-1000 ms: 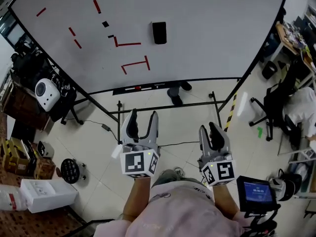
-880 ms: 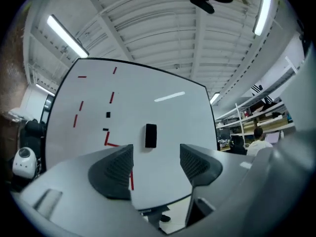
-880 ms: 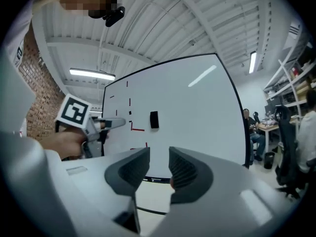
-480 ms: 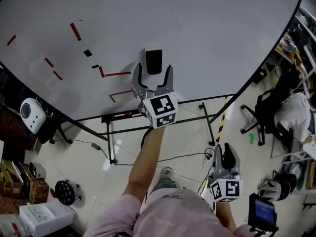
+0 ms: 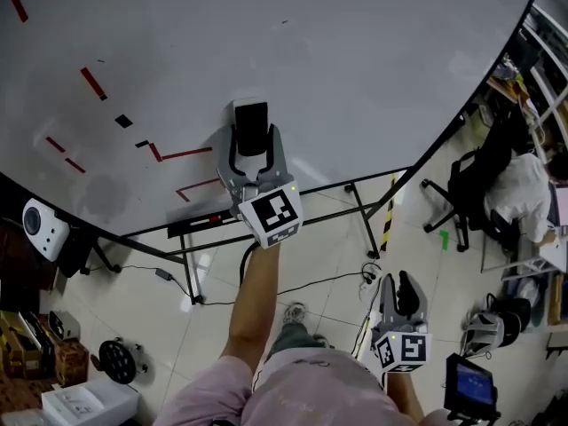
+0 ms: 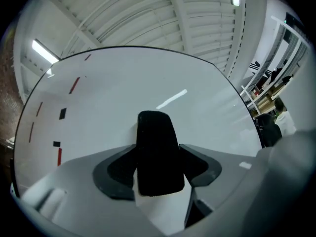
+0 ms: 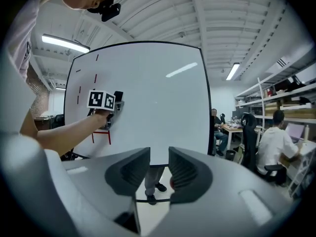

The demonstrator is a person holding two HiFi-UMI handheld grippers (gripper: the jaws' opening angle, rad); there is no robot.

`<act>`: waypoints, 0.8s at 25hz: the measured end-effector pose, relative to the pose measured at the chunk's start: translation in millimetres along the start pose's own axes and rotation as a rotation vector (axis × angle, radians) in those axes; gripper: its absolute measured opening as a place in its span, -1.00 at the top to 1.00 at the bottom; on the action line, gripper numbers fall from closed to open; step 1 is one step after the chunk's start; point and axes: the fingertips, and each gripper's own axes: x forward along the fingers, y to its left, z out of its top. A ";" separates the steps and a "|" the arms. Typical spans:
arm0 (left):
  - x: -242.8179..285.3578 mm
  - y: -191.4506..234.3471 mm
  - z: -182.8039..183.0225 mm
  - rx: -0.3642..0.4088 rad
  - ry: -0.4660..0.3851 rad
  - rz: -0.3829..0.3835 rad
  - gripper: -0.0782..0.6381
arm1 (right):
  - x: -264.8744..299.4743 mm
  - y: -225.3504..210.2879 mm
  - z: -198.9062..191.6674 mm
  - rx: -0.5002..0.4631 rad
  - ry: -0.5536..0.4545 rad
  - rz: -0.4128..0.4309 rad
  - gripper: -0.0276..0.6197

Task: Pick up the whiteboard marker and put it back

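A black textured block (image 5: 251,124) on a white backing sticks to the whiteboard (image 5: 373,69). My left gripper (image 5: 252,140) is raised to the board with this block (image 6: 157,154) between its jaws. The jaws are closing and both pads touch the block's sides. My right gripper (image 5: 404,291) hangs low at the right, pointing at the floor in front of the board. In the right gripper view its jaws (image 7: 159,169) stand a narrow gap apart with nothing between them. No marker is plainly visible; a small red thing lies in the black tray (image 5: 200,226) under the board.
Red line segments (image 5: 182,153) and small black squares (image 5: 123,121) mark the board's left part. The board stands on a black metal frame (image 5: 364,216) over a tiled floor. An office chair (image 5: 466,193) and seated people are at the right; boxes and gear crowd the left.
My left gripper rose from waist height to the board, spread its jaws round the black block, then narrowed them onto it. My right gripper sank toward the lower right.
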 end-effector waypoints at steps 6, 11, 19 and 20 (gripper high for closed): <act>-65.9 11.3 39.1 -0.042 -0.065 -0.014 0.02 | -21.9 15.7 5.5 0.001 -0.046 0.100 0.57; -173.5 3.0 75.1 -0.057 -0.080 -0.010 0.02 | -93.4 13.8 -4.2 0.006 -0.088 0.185 0.57; -430.7 -38.9 129.8 -0.108 -0.038 0.050 0.02 | -270.0 -21.5 -54.4 0.051 -0.122 0.309 0.60; -461.4 -42.0 136.4 -0.129 -0.023 0.053 0.02 | -290.7 -24.7 -58.0 0.057 -0.117 0.322 0.60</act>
